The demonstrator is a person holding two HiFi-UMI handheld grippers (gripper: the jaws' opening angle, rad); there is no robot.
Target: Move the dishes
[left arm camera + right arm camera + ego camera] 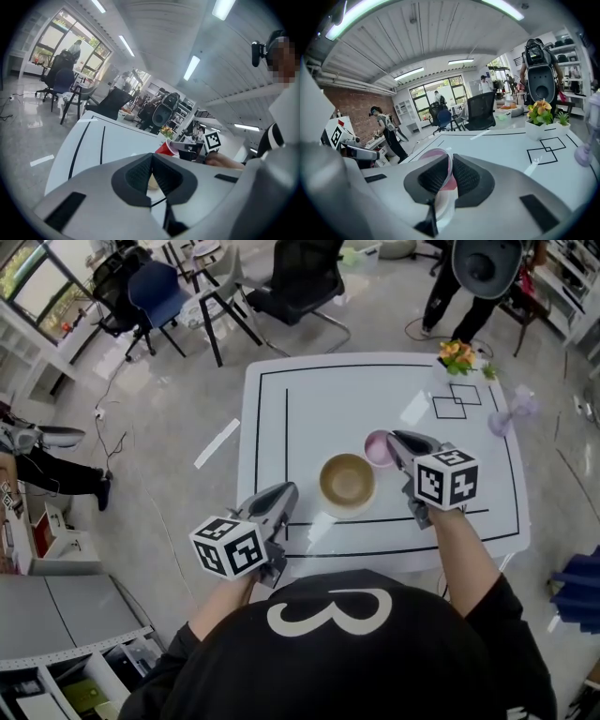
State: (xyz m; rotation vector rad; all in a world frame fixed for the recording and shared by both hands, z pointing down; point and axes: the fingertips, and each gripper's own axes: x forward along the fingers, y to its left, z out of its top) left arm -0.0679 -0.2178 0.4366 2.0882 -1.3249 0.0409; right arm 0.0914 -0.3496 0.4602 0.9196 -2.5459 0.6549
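A tan bowl [347, 483] stands near the front middle of the white table [309, 399]. Just right of it, a small pink bowl [378, 448] is tilted, and my right gripper [393, 442] is shut on its rim. In the right gripper view the pink bowl [433, 153] has its rim pinched between the jaws of the right gripper [450, 171]. My left gripper [284, 496] hovers at the table's front left edge, left of the tan bowl, shut and holding nothing. In the left gripper view, the left gripper [151, 160] has a sliver of the tan bowl [153, 183] showing beyond its jaws.
A potted flower plant [457, 357] stands at the table's far right corner, and a pale purple vessel [514, 412] at the right edge. Black lines and two overlapping squares [457, 400] mark the tabletop. Office chairs [298, 287] and a standing person [469, 282] are beyond the table.
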